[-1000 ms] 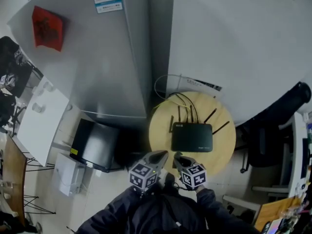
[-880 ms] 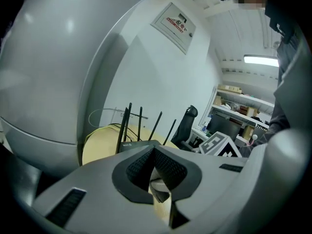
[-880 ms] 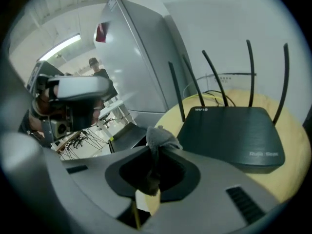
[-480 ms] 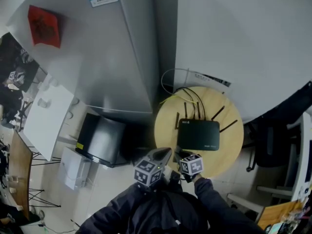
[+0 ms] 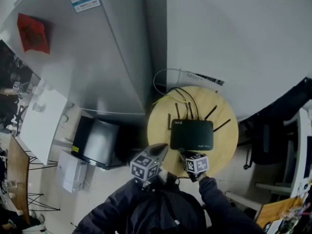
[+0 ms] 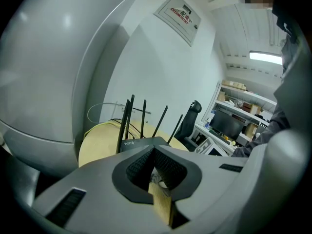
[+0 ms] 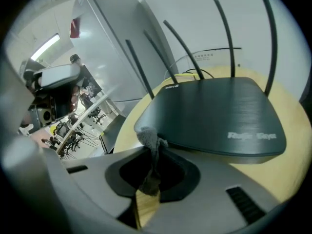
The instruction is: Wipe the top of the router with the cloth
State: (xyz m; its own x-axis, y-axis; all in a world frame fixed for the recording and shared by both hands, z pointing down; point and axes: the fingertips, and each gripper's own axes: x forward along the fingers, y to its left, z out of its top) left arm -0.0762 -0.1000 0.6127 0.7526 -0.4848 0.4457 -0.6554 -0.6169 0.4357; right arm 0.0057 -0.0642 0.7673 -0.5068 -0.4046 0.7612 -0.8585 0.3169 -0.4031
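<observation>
Right gripper (image 7: 155, 152) with cloth (image 7: 148, 136) beside router (image 7: 214, 116)

Flat black router (image 5: 191, 135), grey cloth (image 7: 149, 138) just beside

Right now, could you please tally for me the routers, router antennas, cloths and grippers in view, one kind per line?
Router: 1
Antennas on it: 5
Cloth, pinched in the right gripper: 1
Grippers, counting the left gripper: 2
Total: 9
</observation>
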